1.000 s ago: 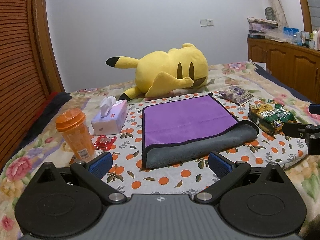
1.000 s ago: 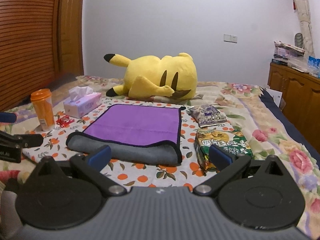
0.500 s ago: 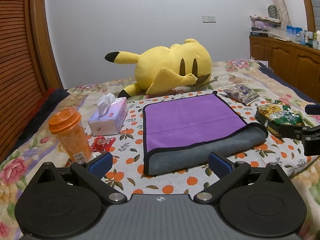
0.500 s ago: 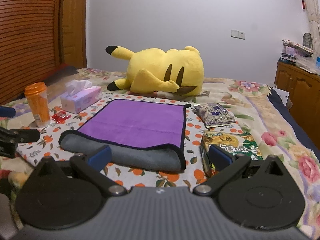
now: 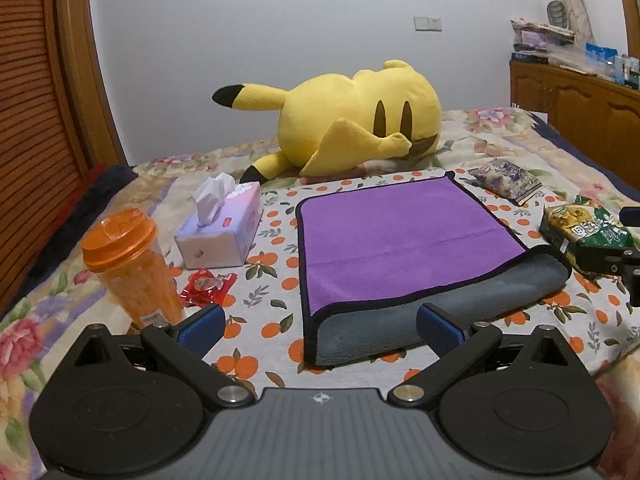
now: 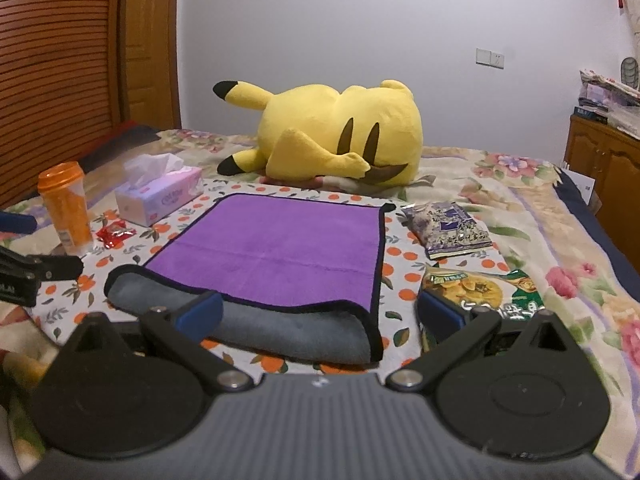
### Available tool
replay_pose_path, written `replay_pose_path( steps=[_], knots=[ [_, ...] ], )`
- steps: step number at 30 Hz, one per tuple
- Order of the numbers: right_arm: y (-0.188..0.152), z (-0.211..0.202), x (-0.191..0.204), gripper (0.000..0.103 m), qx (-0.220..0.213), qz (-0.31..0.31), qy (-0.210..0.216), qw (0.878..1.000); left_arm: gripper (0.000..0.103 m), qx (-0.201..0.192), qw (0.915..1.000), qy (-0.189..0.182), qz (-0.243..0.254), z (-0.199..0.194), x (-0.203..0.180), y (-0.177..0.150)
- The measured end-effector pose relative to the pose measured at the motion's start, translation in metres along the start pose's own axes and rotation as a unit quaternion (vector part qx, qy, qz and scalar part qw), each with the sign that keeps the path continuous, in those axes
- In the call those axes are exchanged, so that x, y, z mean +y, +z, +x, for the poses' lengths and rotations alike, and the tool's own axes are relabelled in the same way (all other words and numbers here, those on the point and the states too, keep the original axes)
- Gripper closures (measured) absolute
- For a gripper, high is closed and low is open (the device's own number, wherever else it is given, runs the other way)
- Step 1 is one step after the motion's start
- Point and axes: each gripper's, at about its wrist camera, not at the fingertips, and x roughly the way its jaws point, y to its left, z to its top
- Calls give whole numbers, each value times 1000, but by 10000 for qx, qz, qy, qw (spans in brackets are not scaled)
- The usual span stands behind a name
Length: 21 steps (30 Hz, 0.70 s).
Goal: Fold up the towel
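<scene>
A towel, purple on top and grey underneath (image 5: 400, 248), lies folded on the orange-print cloth (image 5: 264, 264) on the bed; its near grey fold faces me. It also shows in the right wrist view (image 6: 280, 248). My left gripper (image 5: 320, 326) is open and empty, just short of the towel's near left corner. My right gripper (image 6: 320, 314) is open and empty, just short of the near right corner. The right gripper's tip shows at the right edge of the left wrist view (image 5: 628, 264), and the left gripper's tip at the left edge of the right wrist view (image 6: 36, 270).
An orange bottle (image 5: 128, 268), a tissue box (image 5: 220, 224) and a red wrapper (image 5: 206, 286) lie left of the towel. A green snack bag (image 6: 480, 300) and a purple packet (image 6: 448, 230) lie right. A yellow plush (image 5: 352, 120) lies behind. A wooden cabinet (image 5: 580, 96) stands far right.
Both grippers have moved forward and lower toward the towel's near edge; the towel looks larger in both views. Nothing on the bed has moved.
</scene>
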Motion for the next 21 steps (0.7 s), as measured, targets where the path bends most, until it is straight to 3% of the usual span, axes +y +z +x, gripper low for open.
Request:
replay_pose_path(
  steps=[21],
  knots=[
    [-1, 47, -8, 0, 408, -138, 67, 9991, 3, 346, 9992, -191, -2, 44, 15, 5]
  ],
)
